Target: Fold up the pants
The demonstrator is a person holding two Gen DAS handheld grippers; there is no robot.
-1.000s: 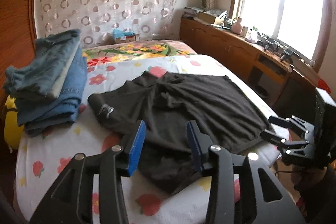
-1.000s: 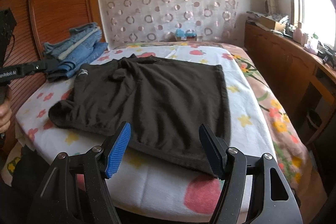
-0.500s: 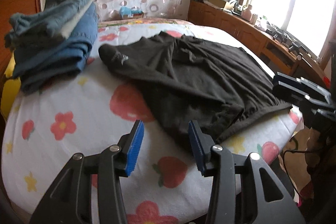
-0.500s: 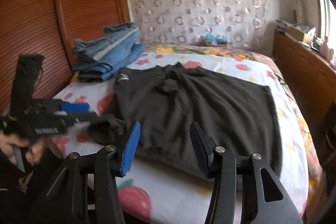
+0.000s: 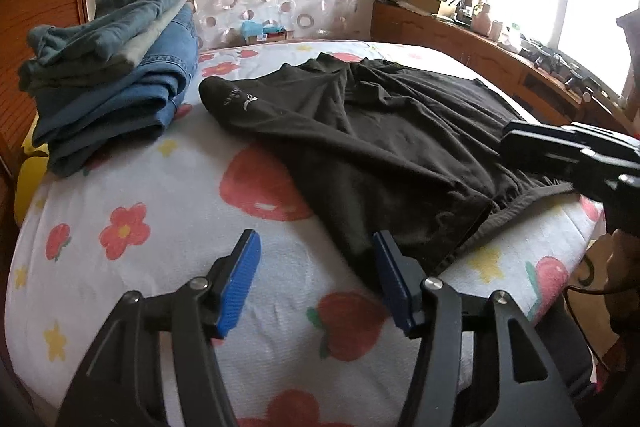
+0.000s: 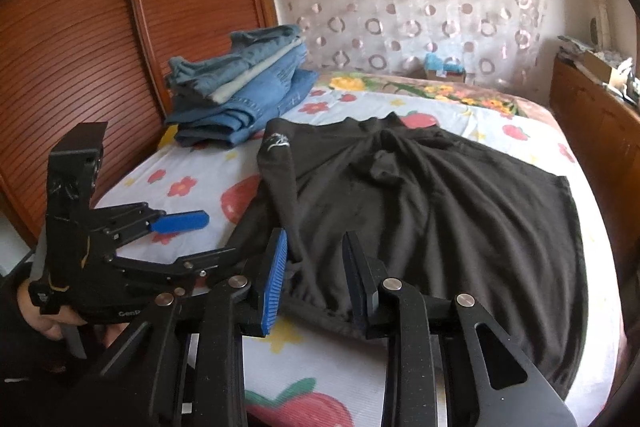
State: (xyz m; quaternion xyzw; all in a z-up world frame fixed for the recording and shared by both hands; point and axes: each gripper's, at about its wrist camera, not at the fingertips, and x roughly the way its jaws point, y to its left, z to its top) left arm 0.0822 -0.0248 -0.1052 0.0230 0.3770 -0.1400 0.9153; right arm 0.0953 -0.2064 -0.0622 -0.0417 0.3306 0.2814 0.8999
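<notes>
Both grippers, left (image 5: 316, 281) and right (image 6: 316, 277), are spread, holding nothing; the soft black pants (image 6: 432, 203) could bunch if only one layer gets pinched.

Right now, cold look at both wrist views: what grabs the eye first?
The black pants spread wide and rumpled across the flowered bedsheet, filling the middle of the bed. Behind them, by the wooden headboard, sits a stack of folded jeans. Both grippers hover at the pants' near hem: the left gripper open at its corner with jaws that have just been opening, the right gripper just been closing, with the hem seen between its jaws.
</notes>
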